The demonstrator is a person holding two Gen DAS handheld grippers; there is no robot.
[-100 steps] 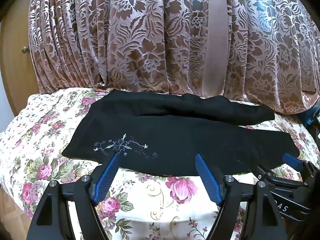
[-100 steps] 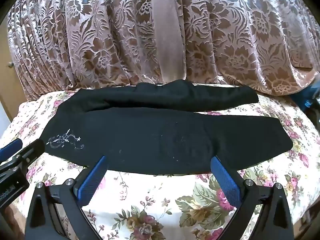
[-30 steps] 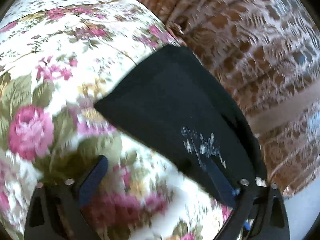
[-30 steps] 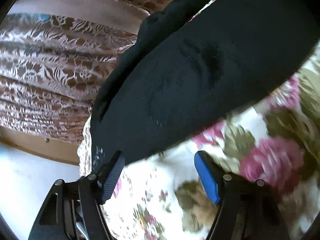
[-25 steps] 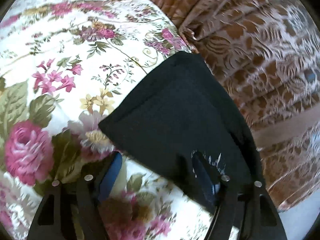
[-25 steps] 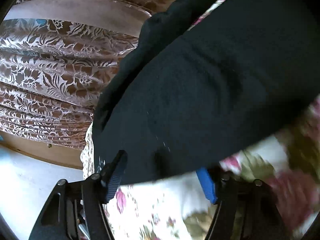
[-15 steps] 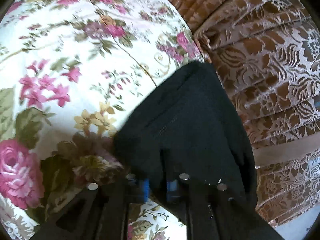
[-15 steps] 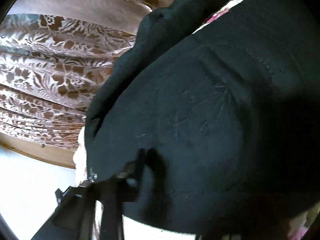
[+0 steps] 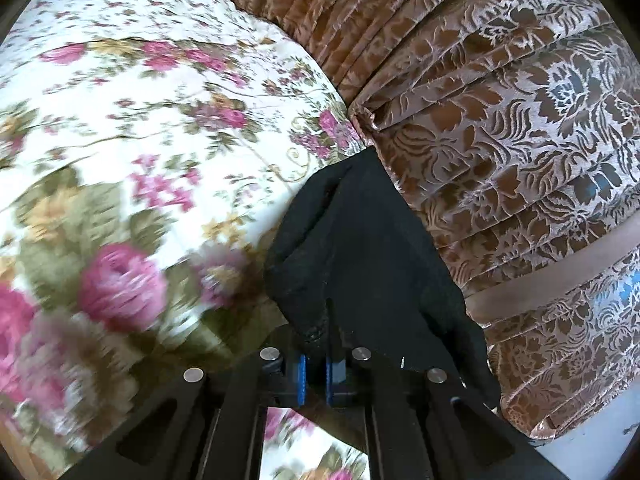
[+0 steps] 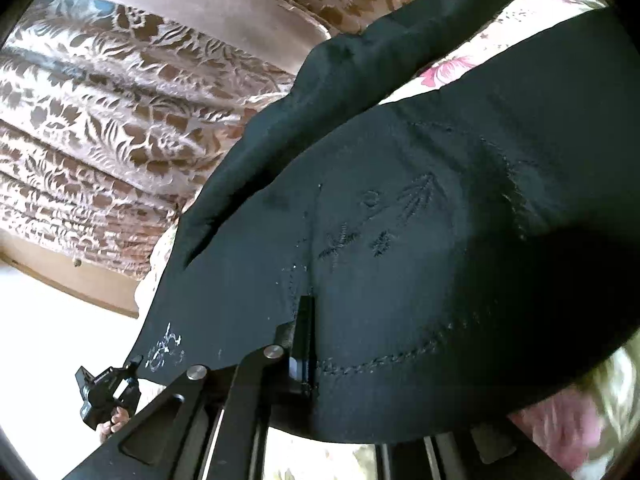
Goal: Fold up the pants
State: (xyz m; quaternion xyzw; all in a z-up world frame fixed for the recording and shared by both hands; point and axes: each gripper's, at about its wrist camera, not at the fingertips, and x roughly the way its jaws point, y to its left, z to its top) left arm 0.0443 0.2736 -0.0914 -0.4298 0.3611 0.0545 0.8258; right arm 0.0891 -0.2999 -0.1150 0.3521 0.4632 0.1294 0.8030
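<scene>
Jaws of both grippers, left gripper (image 9: 316, 372) and right gripper (image 10: 306, 344), pinch the near edge of the black pants (image 10: 400, 208) on the floral bed (image 9: 140, 140); soft, limp cloth, likely best held at its edges.

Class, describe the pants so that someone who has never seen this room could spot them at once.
Find the bed with the floral bedspread, backed by a brown patterned curtain. Across the bedspread, along the curtain, lie the pants, with the left gripper and right gripper each clamped on an edge. They are the only plain black cloth there, with small pale stitching near one end.
</scene>
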